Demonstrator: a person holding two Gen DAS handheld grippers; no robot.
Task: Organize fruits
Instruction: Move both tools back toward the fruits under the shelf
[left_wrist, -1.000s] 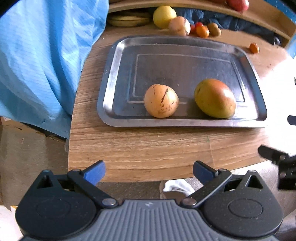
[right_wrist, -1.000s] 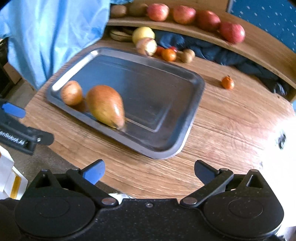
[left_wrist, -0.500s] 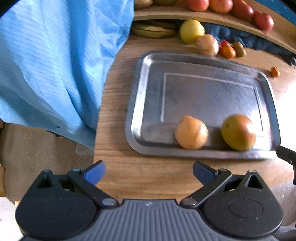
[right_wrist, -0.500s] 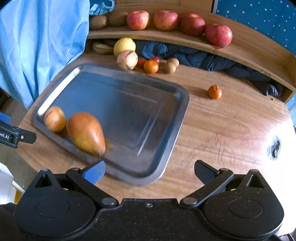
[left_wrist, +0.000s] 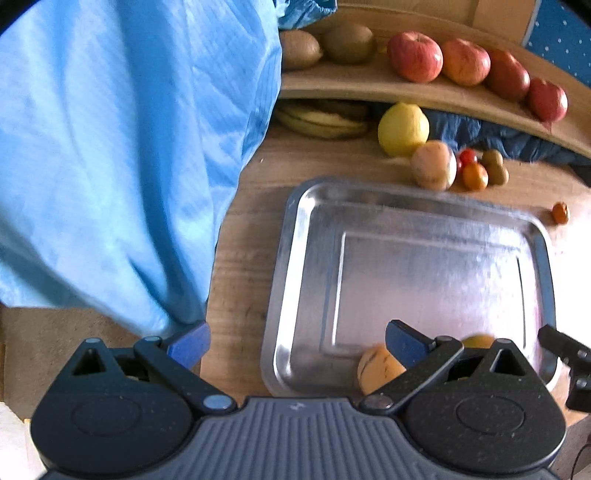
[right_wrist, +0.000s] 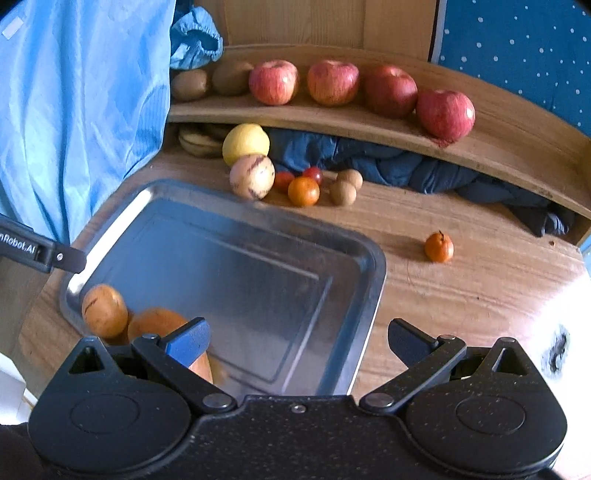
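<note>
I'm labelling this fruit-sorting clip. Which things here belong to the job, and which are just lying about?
Job:
rectangular steel tray
striped orange round fruit and orange mango, both in the tray
yellow lemon
pale striped melon
small orange tangerine
four red apples on the shelf
left claw and right claw, both open

Lying about:
light blue cloth
dark blue fabric

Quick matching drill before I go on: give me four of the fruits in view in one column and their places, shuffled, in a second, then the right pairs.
Things:
1. red apples
2. lemon
3. mango
4. lone small orange fruit

Places:
A. in the metal tray, near corner
B. alone on bare table, right of the tray
C. in a row on the raised wooden shelf
D. on the table under the shelf, behind the tray

Pairs: 1-C, 2-D, 3-A, 4-B
</note>
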